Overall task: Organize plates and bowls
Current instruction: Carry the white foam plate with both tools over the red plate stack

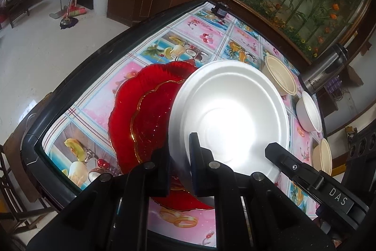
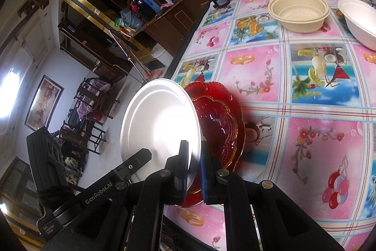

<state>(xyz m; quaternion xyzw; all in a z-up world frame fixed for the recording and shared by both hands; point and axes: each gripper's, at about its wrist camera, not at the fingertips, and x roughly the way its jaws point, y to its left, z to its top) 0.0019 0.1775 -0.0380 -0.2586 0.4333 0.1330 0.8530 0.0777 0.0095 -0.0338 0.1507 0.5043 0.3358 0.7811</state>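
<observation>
A white foam plate (image 1: 230, 114) is held tilted above two stacked red glass plates (image 1: 141, 114) on the table. My left gripper (image 1: 181, 166) is shut on the white plate's near rim. My right gripper (image 2: 193, 168) is shut on the same white plate (image 2: 159, 124) at its rim, with the red plates (image 2: 221, 121) just behind it. A beige bowl (image 1: 280, 77), a white bowl (image 1: 309, 114) and another beige bowl (image 1: 325, 157) stand at the table's right side. The beige bowl (image 2: 298, 11) and white bowl (image 2: 359, 20) also show far off in the right wrist view.
The table carries a pink and blue patterned cloth (image 2: 293, 77) and has a dark rim (image 1: 77, 77). A steel kettle (image 1: 326, 67) stands at the far right. A small black device (image 1: 219, 9) sits at the far edge. Wooden cabinets and chairs stand beyond.
</observation>
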